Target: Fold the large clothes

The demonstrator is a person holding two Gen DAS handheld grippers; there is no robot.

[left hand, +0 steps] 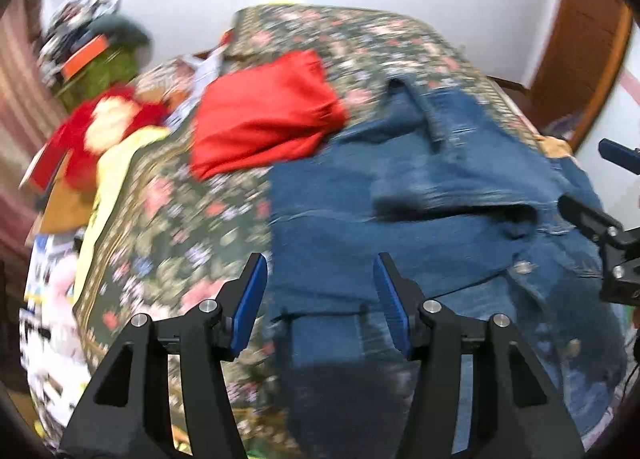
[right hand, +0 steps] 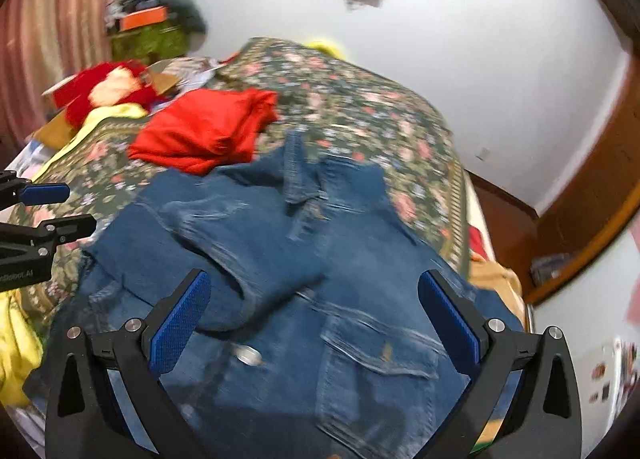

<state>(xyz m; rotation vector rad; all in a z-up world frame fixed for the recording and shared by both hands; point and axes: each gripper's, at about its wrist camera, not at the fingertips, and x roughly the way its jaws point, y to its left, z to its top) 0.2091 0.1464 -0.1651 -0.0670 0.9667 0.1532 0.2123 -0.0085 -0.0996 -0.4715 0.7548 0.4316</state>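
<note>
a blue denim jacket lay spread on a bed covered by a dark floral bedspread, with both views blurred. in the right wrist view the jacket filled the lower centre, one sleeve folded across its body toward 9 o'clock, a metal button showing near 6 o'clock and a flapped chest pocket at about 5 o'clock. the right gripper hung above the jacket with its blue pads spread wide and nothing pinched between them (the denim seen in the gap lay below, not in the grip). in the left wrist view the left gripper stood over the jacket's edge, where the denim met the bedspread, its blue-padded fingers released and apart, holding no cloth. the jacket there ran from 6 o'clock up to about 1 o'clock, and the right gripper entered at 3 o'clock. a folded red garment rested on the bedspread at 11 o'clock from the left gripper, touching the jacket's far edge; in the right wrist view the same red garment sat at 11 o'clock and the left gripper reached in at 9 o'clock. a red and cream soft item lay at 10 o'clock near the bed's edge, beside yellow cloth. a white wall rose behind the bed, with a wooden door frame at 3 o'clock.
</note>
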